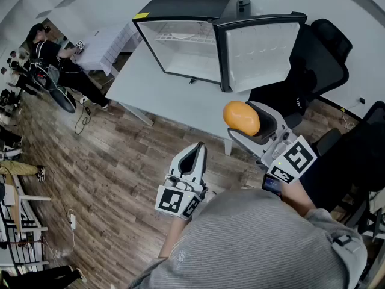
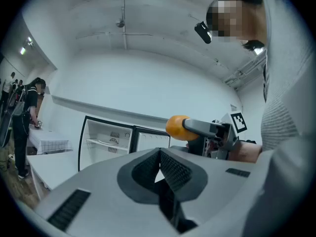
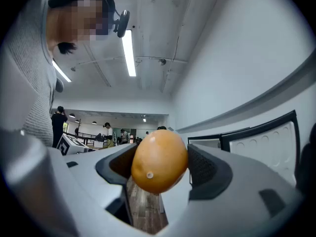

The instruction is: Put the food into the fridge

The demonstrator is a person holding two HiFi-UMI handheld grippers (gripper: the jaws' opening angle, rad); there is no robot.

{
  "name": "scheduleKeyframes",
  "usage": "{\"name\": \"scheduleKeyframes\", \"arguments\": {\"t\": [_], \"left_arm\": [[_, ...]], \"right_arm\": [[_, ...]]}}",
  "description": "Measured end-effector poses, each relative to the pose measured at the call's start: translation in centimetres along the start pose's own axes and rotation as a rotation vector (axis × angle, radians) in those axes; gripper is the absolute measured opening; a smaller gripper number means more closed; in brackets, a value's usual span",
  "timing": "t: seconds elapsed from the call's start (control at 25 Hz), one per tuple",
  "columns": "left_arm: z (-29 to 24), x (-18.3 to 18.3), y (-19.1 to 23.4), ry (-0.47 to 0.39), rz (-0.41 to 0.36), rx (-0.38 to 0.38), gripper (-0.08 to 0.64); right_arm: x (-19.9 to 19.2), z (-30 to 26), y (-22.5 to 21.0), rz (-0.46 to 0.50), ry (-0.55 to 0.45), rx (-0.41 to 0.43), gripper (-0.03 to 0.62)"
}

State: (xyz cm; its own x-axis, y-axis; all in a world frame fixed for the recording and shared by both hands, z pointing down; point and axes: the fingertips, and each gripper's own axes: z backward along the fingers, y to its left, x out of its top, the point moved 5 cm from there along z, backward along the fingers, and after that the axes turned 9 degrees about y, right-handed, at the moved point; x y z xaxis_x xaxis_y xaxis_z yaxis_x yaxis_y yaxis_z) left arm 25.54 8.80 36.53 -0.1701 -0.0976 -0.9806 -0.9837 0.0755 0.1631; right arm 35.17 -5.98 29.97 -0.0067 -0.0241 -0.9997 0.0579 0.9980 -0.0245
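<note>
Wood flooring runs under a white table [image 1: 144, 92] bearing a small fridge [image 1: 180, 8], its door [image 1: 260, 48] swung wide open. The right gripper [image 1: 245, 122] clamps an orange fruit [image 1: 240, 117] between its pads, in the air before the open door, apart from the fridge. The left gripper [image 1: 195, 152] is empty, jaws pressed together, above the floor nearby.
</note>
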Motion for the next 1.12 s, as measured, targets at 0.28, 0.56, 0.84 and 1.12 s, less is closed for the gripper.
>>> {"name": "scheduleKeyframes", "arguments": {"t": [0.28,0.56,0.84,1.12], "left_arm": [[0.02,-0.31,0.06,0.008,0.004,-0.005,0.011],[0.02,-0.58,-0.13,0.018,-0.005,-0.016,0.011],[0.01,-0.64,-0.16,0.027,-0.022,-0.016,0.011],[0.14,-0.66,-0.02,0.029,-0.028,-0.02,0.011]], "right_arm": [[0.01,-0.22,0.15,0.002,0.002,0.002,0.304],[-0.09,-0.4,0.11,-0.009,0.011,-0.009,0.305],[0.04,-0.54,0.3,-0.014,0.008,-0.003,0.304],[0.26,-0.82,0.81,-0.006,0.002,0.003,0.304]]}}
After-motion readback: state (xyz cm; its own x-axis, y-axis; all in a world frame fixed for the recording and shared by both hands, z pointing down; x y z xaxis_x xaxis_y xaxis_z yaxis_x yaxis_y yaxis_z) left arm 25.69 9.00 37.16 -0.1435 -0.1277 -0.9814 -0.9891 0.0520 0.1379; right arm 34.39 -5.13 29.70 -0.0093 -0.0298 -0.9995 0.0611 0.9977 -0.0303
